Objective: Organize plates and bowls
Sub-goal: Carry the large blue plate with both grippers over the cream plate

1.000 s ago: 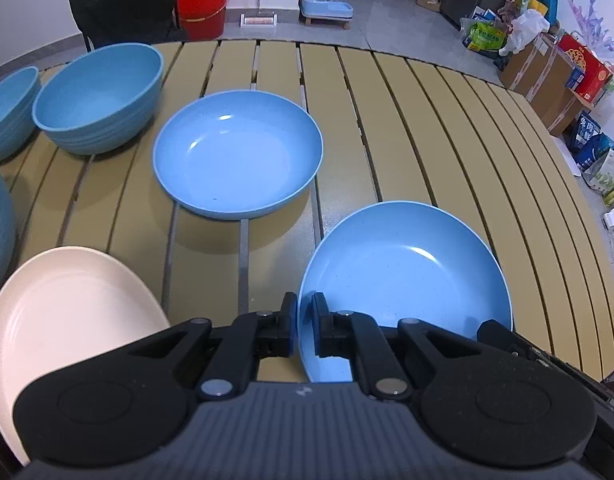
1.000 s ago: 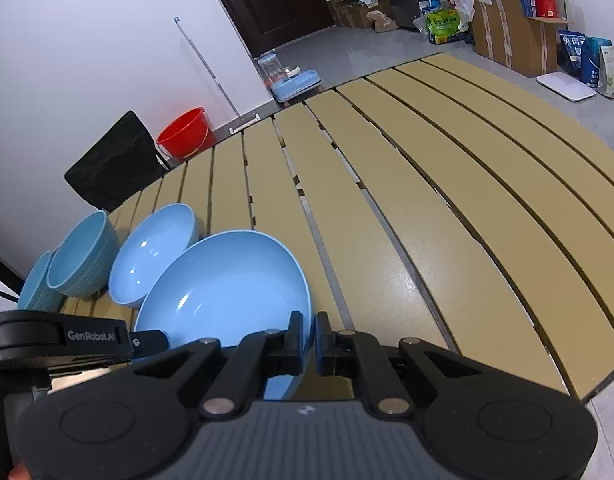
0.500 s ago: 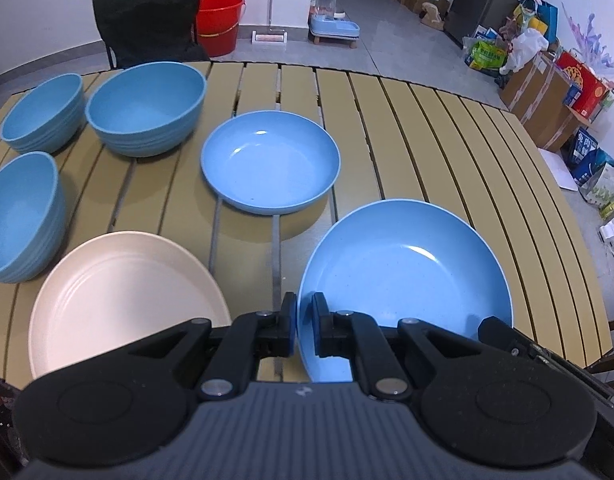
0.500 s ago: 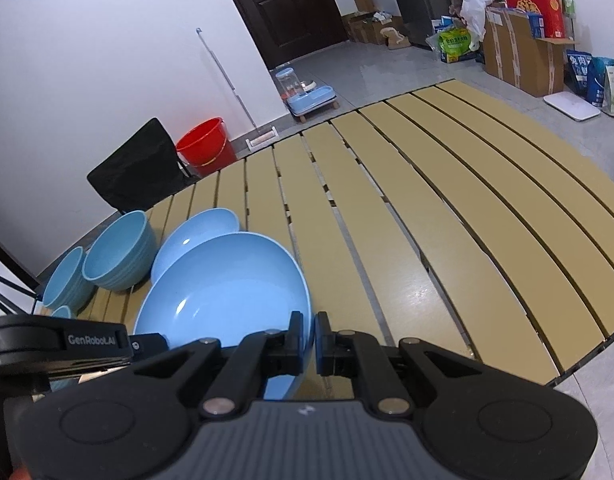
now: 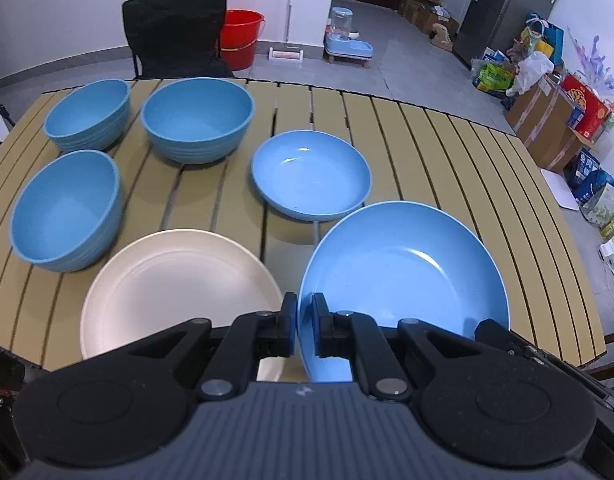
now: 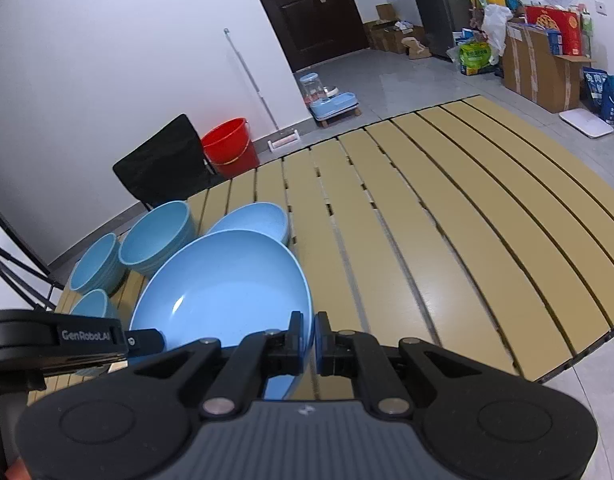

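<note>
Left gripper (image 5: 304,330) and right gripper (image 6: 309,342) both have their fingers pinched narrow on the near rim of the large blue plate (image 5: 407,272), left at its left edge, right at its right edge; the plate sits tilted over the near part of the slatted tabletop (image 5: 447,152). A cream plate (image 5: 175,288) lies just left of it, a smaller blue plate (image 5: 311,176) beyond. Three blue bowls (image 5: 67,208) (image 5: 197,120) (image 5: 89,114) stand at far left, with a black chair (image 5: 175,28) and a red bucket (image 5: 241,38) past the far edge.
</note>
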Motion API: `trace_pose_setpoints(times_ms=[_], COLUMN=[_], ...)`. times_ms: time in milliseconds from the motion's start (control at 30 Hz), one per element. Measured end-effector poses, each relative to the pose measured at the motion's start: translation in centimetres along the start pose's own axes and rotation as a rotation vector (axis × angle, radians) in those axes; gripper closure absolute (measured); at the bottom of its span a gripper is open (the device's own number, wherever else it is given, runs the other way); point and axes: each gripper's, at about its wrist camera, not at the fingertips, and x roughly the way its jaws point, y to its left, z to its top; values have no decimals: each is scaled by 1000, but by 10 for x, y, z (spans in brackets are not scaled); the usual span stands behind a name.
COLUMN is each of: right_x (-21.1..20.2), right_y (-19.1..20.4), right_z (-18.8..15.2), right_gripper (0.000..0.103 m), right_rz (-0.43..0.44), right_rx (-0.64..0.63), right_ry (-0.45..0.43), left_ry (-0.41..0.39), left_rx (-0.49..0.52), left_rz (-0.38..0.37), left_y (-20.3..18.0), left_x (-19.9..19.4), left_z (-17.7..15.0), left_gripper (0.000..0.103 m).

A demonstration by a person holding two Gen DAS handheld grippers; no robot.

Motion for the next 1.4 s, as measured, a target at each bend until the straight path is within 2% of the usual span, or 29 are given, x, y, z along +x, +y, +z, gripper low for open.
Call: trace_pose_setpoints(times_ms=[800,1400], right_x=[-2,24], right_y=[96,141], right_z=[-24,-45], right_gripper=[98,98], right_rz=[49,32], right_rx=[-127,-184], right_ry=[33,89], left_ry=[-47,-19], left_rx=[-117,-161], left_rz=[48,53], left_y=[92,142], left_x=[-46,-33], left_z=[-7,-15], left_gripper=[95,95])
